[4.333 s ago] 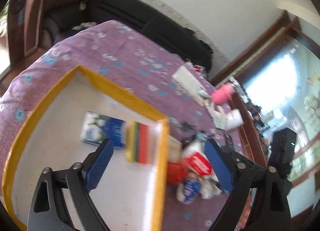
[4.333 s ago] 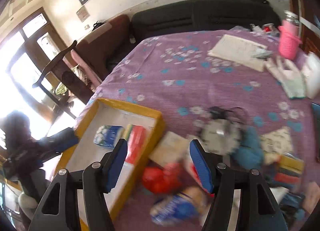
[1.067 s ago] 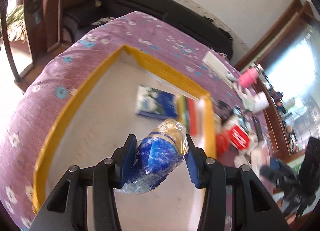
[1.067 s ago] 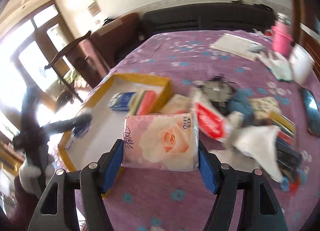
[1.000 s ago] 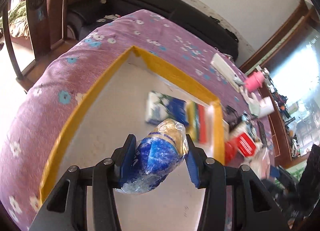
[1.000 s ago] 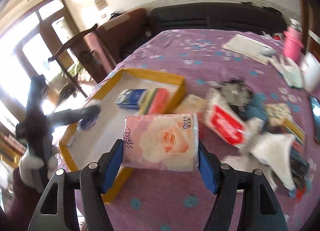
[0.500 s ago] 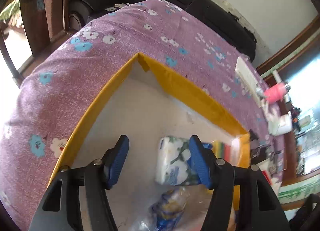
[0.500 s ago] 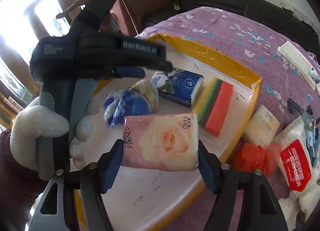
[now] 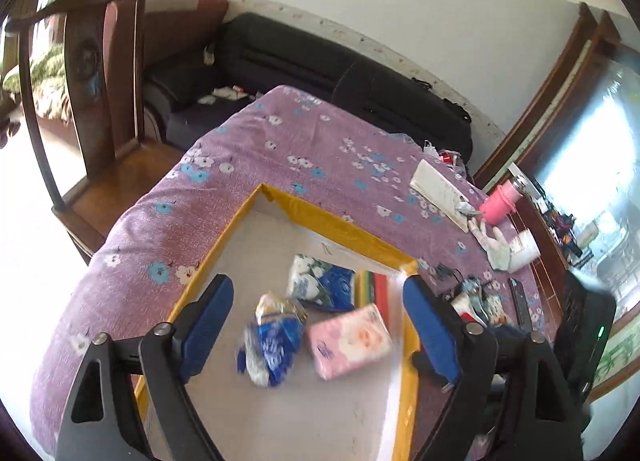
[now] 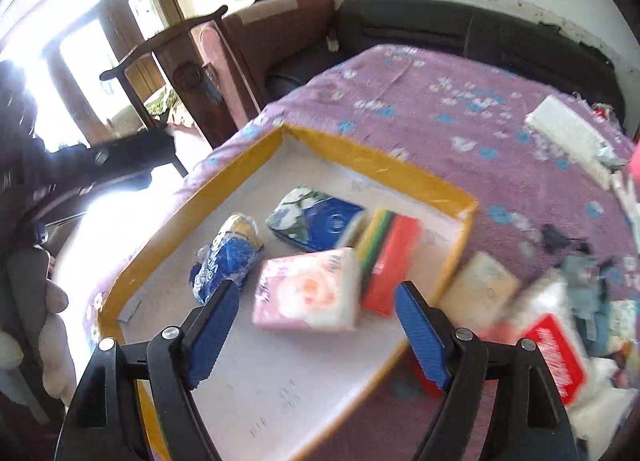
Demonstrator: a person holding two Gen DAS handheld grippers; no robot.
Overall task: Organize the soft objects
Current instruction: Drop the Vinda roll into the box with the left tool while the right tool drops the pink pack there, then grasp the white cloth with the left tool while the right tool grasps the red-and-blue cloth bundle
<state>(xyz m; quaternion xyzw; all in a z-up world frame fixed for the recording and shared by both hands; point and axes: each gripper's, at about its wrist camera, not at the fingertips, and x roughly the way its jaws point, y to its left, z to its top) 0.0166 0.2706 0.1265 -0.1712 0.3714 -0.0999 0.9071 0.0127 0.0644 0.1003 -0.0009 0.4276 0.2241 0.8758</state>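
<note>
A yellow-rimmed tray with a white floor lies on the purple flowered cloth. In it lie a blue plastic bag, a pink rose tissue pack, a blue-white tissue pack and a striped sponge stack. My left gripper is open and empty above the tray. My right gripper is open and empty just above the pink pack.
Right of the tray lie a beige pack, a red-and-white pack and other clutter. A white booklet, a pink cup and a wooden chair stand farther off. A black sofa lines the wall.
Both grippers have opened. The blue bag left my left gripper and the pink pack left my right one; both now lie in the tray. Both grippers have drawn back.
</note>
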